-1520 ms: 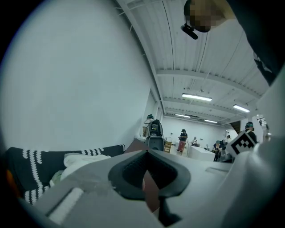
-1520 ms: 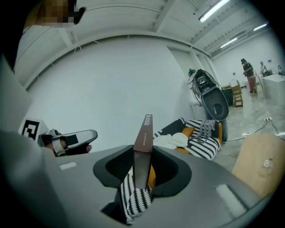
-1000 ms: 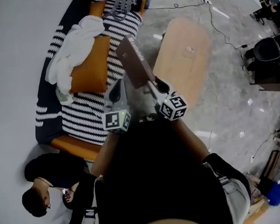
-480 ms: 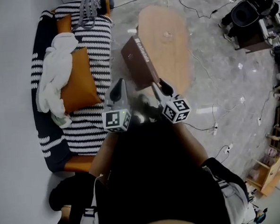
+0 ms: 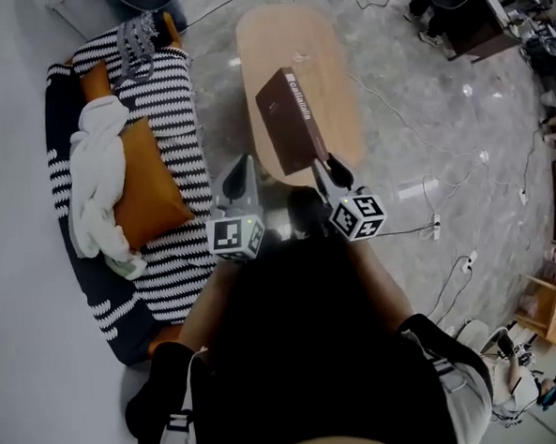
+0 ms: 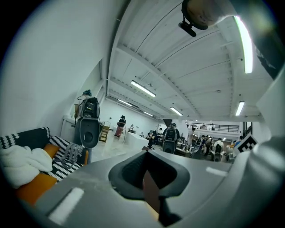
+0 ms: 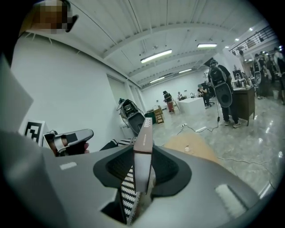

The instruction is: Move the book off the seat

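R claw [image 5: 330,172] pinches the book [image 5: 290,118] tight; L claw [image 5: 241,168] is closed, empty. Book's over the tabletop [image 5: 276,38]: lower slow, lay it flat, then let go.

Right gripper [image 5: 323,167] clamped; left gripper [image 5: 242,164] closed.

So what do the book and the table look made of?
Book: apparently stiff board, matte brown; flat, with no sag or bend visible. Table: pale wood or wood-look laminate, smooth; even tan top, grain too faint to tell.
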